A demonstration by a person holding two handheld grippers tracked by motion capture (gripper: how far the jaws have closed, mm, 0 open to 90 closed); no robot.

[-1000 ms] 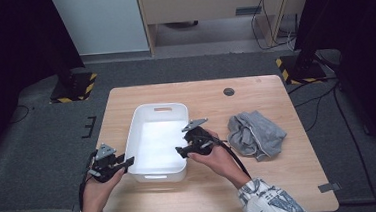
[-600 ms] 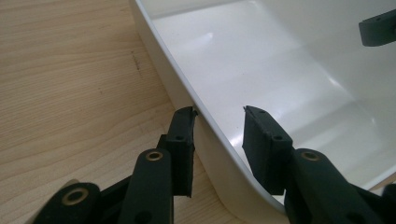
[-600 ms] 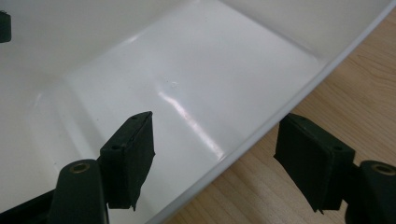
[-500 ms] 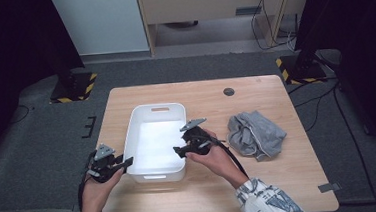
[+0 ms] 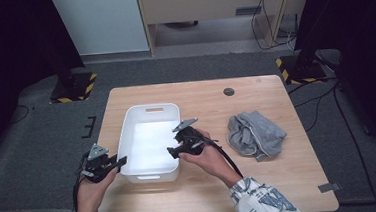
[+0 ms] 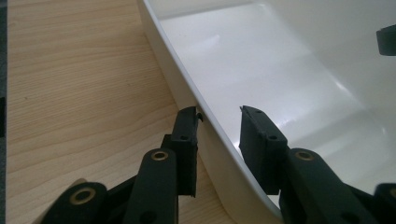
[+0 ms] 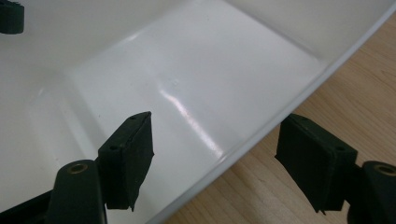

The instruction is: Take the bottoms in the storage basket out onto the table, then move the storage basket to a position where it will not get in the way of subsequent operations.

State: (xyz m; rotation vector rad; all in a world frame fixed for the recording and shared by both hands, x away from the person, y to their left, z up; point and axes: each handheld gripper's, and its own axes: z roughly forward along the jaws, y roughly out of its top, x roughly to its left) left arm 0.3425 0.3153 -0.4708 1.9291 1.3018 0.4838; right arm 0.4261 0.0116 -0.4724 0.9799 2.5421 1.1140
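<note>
The left hand-held gripper (image 5: 111,164) straddles the left wall of the white bin (image 5: 132,124), one jaw outside over the wood and one inside. Its jaws have just been closing, yet a gap remains on either side of the rim, so they stand apart. The right hand-held gripper (image 5: 175,149) straddles the opposite wall in the same way, its jaws wide apart and clear of the plastic. The white bin sits between both, on the worktop (image 5: 281,179). A crumpled grey cloth (image 5: 254,134) lies well apart to the right.
</note>
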